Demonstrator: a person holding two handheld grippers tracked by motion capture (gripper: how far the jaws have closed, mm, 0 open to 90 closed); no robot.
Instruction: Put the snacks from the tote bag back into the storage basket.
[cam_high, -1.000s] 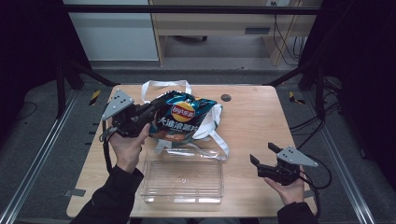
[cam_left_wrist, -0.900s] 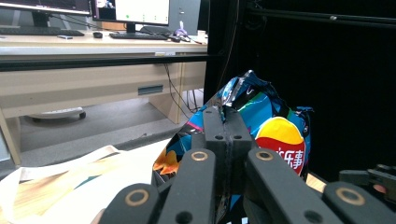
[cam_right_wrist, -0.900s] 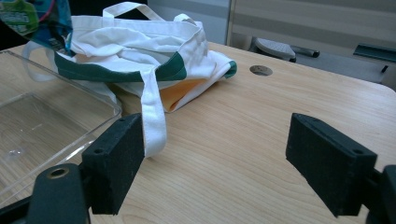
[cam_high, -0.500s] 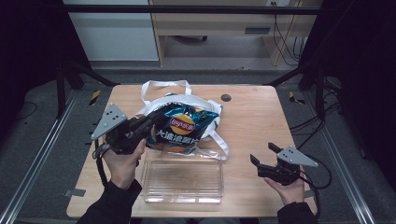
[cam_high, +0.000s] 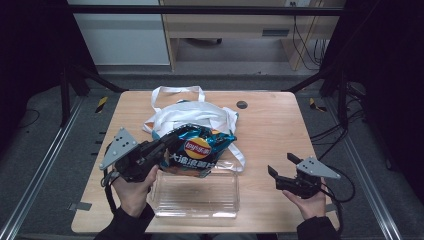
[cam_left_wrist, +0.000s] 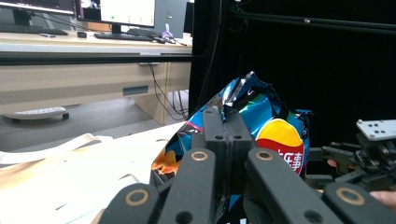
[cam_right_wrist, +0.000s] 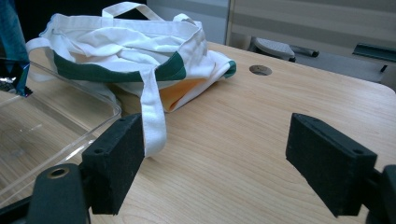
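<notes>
item 1: light wooden bench (cam_high: 280, 130), rounded corners, centre of the high view; a small dark round hole (cam_high: 242, 104) near its upper edge.

item 2: white cloth tote bag with green trim and long white handles (cam_high: 192, 112), lying slack at upper centre of the bench; one handle strap trails toward the lower right.

item 3: blue foil crisp bag with a red-and-yellow round logo (cam_high: 197, 150), held off the bench at centre-left of the high view, between the tote bag and the tray, overhanging the tray's upper edge. in the left gripper view it sits centre-right of the frame, its crimped top edge caught between the jaws.

item 4: clear plastic rectangular tray (cam_high: 197, 197), empty, at lower centre of the bench, just below the crisp bag.

item 5: left tool (cam_high: 167, 145), jaws clamped narrow on the crisp bag's edge, carried by a hand at lower left.

item 6: right tool (cam_high: 282, 167), jaws spread wide, holding nothing, at lower right of the high view, well apart from the tray; the right gripper view shows bare bench between its black pads (cam_right_wrist: 119, 161).

step in hand, as a judgement: the crisp bag appears to be in transfer from tote to tray. next move likely calls for bringing it over the tray's middle, lowering it flat inside the walls, then releasing; the foil is light and may tip or catch the rim.
</notes>
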